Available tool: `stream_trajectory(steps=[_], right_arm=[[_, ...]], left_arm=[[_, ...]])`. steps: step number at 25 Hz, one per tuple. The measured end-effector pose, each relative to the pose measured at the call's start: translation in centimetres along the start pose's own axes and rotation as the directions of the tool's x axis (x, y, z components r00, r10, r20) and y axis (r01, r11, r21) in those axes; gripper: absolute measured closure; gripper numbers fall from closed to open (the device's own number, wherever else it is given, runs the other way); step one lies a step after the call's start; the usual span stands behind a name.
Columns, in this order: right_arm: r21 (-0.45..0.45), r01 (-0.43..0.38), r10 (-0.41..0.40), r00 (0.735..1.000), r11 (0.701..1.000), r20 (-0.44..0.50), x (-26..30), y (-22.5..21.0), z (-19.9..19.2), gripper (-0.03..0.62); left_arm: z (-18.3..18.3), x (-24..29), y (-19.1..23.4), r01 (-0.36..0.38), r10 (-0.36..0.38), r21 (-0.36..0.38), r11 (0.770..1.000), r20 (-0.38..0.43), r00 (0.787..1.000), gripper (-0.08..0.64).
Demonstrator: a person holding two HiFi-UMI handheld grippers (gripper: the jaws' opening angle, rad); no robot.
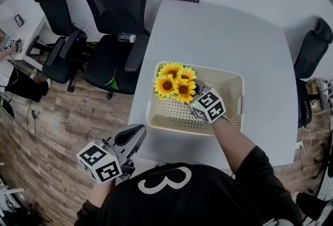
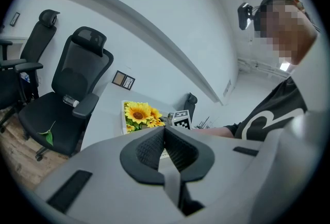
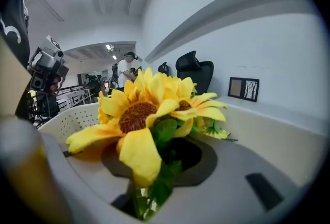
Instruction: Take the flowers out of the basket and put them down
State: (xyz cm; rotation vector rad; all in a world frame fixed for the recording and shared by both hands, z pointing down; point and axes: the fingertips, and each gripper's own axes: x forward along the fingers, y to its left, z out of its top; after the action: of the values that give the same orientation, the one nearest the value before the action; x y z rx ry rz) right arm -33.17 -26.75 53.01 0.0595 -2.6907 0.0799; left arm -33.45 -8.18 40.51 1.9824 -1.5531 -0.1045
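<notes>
Looking down in the head view, flowers [image 1: 175, 82] sit upper-left in the basket [image 1: 235, 77] on the bench [image 1: 223, 27], with the right gripper [image 1: 198, 87] at their stems and the left gripper [image 1: 136, 135] idle at lower left. Left gripper view: fingers [image 2: 147, 148] pressed together, empty. Right gripper view: fingers [image 3: 203, 160] pinched on the stems, blooms filling centre frame. Danger: a thin grip, so the bunch could slip or snag the basket wall on lifting.

Office; swivel chairs [image 1: 112, 11], white table [image 1: 223, 37]
</notes>
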Motion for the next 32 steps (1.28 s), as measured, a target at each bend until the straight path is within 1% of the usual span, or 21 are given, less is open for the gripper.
stream_trajectory(steps=[10,14,22,26,29,32], right_arm=[[-0.003,-0.004,0.004,1.0,1.0,-0.001,-0.9,0.3,0.1,0.466],[-0.005,0.008,-0.008,1.0,1.0,0.007,-1.4,0.4,0.3,0.469],[-0.005,0.039,-0.039,0.998,0.999,0.045,-3.0,0.5,1.8,0.474],[-0.018,0.051,-0.05,0.996,0.999,0.072,-4.1,0.7,3.2,0.476],[-0.039,0.064,-0.06,0.993,0.997,0.102,-5.0,1.0,4.7,0.476],[-0.052,0.076,-0.068,0.988,0.996,0.136,-5.9,1.5,6.3,0.476]], left_arm=[[0.1,0.0,-0.5,0.018,-0.018,0.015,1.0,-0.001,1.0,0.548],[-0.1,0.1,-0.7,0.03,-0.03,0.019,0.999,-0.008,1.0,0.548],[0.1,0.0,-1.4,0.066,-0.066,0.042,0.997,-0.015,0.998,0.548],[0.4,-0.1,-2.0,0.083,-0.082,0.055,0.995,-0.019,0.996,0.548],[0.6,-0.3,-2.5,0.097,-0.095,0.079,0.992,-0.022,0.995,0.548],[0.8,-0.7,-2.7,0.101,-0.099,0.084,0.991,-0.023,0.995,0.548]])
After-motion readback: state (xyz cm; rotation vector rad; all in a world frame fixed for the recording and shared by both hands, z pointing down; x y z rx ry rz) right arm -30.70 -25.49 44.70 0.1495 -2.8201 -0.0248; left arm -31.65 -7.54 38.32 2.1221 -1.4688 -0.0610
